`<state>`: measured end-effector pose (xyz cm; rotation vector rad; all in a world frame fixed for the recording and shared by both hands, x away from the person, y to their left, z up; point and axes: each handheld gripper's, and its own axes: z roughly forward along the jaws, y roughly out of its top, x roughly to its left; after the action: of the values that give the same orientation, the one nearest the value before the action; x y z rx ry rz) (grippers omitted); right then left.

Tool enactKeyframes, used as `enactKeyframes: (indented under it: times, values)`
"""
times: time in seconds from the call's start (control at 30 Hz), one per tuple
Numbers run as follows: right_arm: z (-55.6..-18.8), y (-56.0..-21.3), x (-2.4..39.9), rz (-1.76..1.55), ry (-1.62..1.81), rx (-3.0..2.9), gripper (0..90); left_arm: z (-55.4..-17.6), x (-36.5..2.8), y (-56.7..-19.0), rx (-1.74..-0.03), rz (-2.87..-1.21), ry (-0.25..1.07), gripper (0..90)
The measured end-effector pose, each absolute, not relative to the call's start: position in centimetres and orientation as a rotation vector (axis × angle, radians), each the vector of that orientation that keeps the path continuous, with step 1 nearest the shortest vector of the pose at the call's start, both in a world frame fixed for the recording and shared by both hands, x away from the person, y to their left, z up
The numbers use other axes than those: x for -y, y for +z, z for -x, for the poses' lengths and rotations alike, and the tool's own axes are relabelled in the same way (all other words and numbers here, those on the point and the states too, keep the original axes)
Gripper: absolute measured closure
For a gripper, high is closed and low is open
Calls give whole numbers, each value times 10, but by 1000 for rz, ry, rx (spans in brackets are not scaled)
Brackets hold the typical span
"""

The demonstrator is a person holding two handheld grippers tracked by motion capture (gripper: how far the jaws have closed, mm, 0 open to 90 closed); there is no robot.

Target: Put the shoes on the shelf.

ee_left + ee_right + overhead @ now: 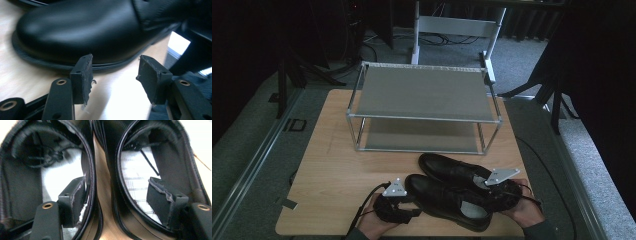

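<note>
Two black leather shoes lie side by side near the table's front edge, the nearer shoe [447,202] with its toe to the left and the farther shoe [452,170] just behind it. My left gripper [404,200] is open on the tabletop just short of the nearer shoe's toe [82,30], its jaws [115,72] empty and apart from the sole. My right gripper [498,192] is open at the heels. One jaw sits inside the opening of one shoe [52,177], the other inside the second shoe [140,170], so my right gripper [117,192] straddles their two adjoining walls.
A metal-framed shoe rack [422,92] with two grey shelves stands at the back of the wooden table [342,165]. Bare wood lies between the rack and the shoes. A white metal stand [457,25] and dark floor surround the table.
</note>
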<state>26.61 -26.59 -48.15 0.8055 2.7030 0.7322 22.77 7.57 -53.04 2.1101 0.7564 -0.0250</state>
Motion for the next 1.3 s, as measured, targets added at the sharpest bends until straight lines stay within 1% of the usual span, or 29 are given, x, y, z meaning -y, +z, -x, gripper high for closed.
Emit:
enactKeyframes:
  times: [0.07, 0.13, 0.27, 0.37, 0.4, 0.57, 0.8, 0.9, 1.0, 1.13, 1.3]
  values:
    - [-267, -485, 263, -787, 683, -2721, 318, -222, -59, -533, -689, -2148, -66, 481]
    - [-269, -484, 262, -787, 669, -2731, 347, -221, -47, -536, -658, -2173, -78, 491]
    - [-271, -483, 261, -790, 626, -2757, 360, -220, -25, -538, -603, -2220, -99, 511]
    - [-271, -483, 261, -788, 615, -2765, 363, -220, -20, -537, -582, -2228, -100, 522]
    - [-272, -483, 260, -791, 611, -2771, 378, -220, -17, -536, -573, -2233, -96, 527]
    - [-275, -483, 261, -816, 591, -2796, 468, -226, -17, -532, -591, -2200, -78, 534]
    - [-280, -482, 262, -890, 593, -2837, 641, -236, -14, -527, -616, -2172, -26, 536]
    - [-281, -482, 264, -927, 606, -2863, 699, -240, -13, -526, -622, -2171, -18, 535]
    - [-283, -482, 266, -964, 632, -2889, 731, -242, -11, -526, -623, -2179, -6, 534]
    - [-283, -482, 265, -973, 630, -2890, 745, -244, -11, -526, -632, -2172, -5, 533]
    - [-280, -482, 264, -989, 639, -2855, 791, -245, -11, -526, -636, -2169, -7, 533]
